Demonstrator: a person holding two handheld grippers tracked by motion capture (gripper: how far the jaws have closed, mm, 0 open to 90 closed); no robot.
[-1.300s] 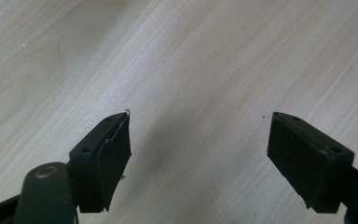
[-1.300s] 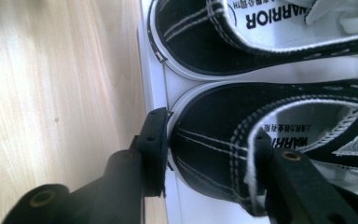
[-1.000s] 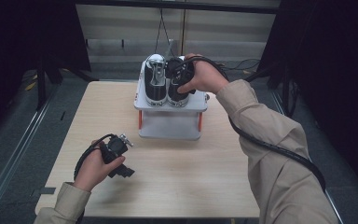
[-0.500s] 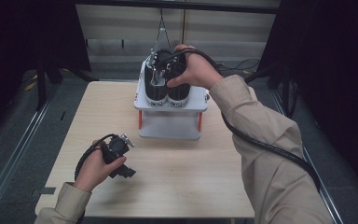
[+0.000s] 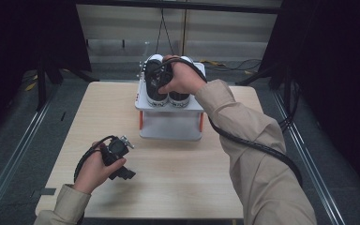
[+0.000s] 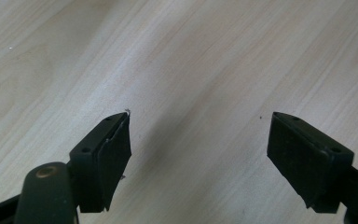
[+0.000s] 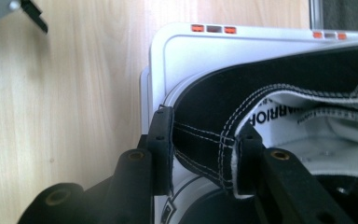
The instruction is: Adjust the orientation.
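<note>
Right gripper (image 7: 204,154) just closed on the left shoe (image 5: 155,84) heel collar, one jaw inside, one outside, seemingly for lifting off the white stand (image 5: 170,123) at the table's (image 5: 178,183) far edge. Left gripper (image 6: 200,154) open, idle near-left.

table: light wood (image 5: 178,183) | floor: grey, metal rails (image 5: 9,164) | surround: black curtains (image 5: 23,37)

Two shoes (image 5: 168,86) sit side by side on a stand (image 5: 170,123).
</note>
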